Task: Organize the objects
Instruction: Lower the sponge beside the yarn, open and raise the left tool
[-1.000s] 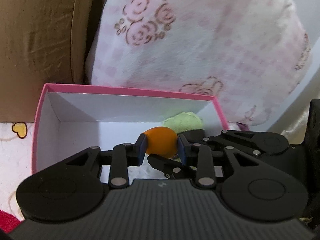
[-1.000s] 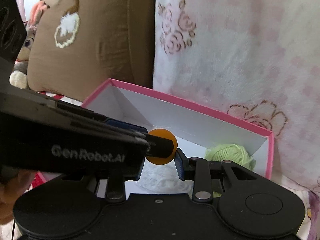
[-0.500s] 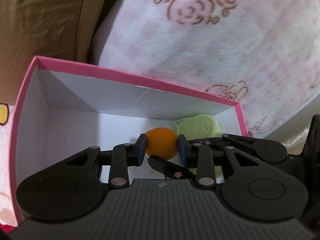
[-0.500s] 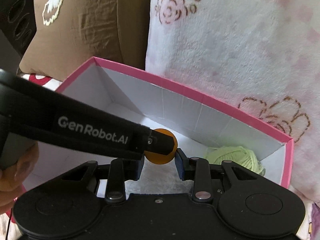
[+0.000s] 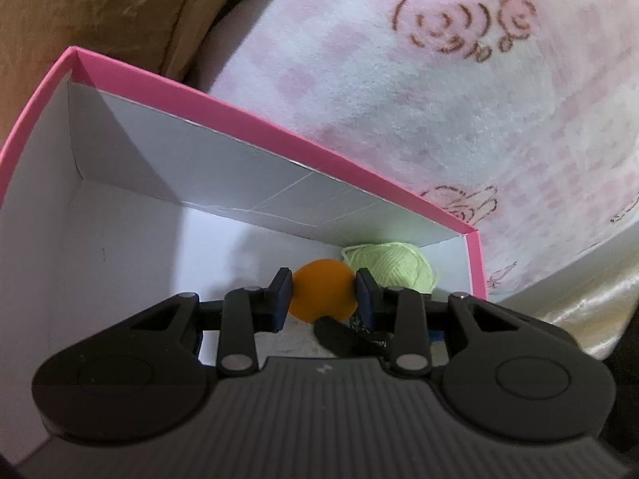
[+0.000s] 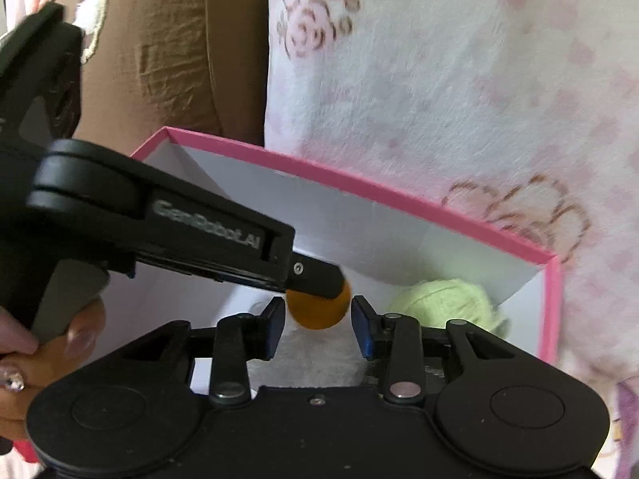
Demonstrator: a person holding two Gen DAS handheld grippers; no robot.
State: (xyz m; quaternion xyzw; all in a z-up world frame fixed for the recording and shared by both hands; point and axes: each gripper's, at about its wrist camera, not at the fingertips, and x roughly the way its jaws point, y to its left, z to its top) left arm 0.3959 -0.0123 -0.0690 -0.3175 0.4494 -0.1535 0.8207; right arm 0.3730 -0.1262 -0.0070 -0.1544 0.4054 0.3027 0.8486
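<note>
My left gripper is shut on an orange ball and holds it inside a pink box with white walls, near the box's right end. A light green yarn ball lies in the box's far right corner, just beyond the orange ball. In the right wrist view the left gripper reaches in from the left with the orange ball at its tip. My right gripper is open and empty; the orange ball hangs between its fingertips without touching. The yarn ball and pink box show there too.
A pink-and-white floral blanket rises right behind the box. A brown cushion stands at the back left. A white cloth lies on the box floor under the grippers. A hand holds the left gripper.
Both grippers have moved forward and down over the box. The left gripper still holds the orange ball, which now hangs deeper inside, nearer the yarn ball.
</note>
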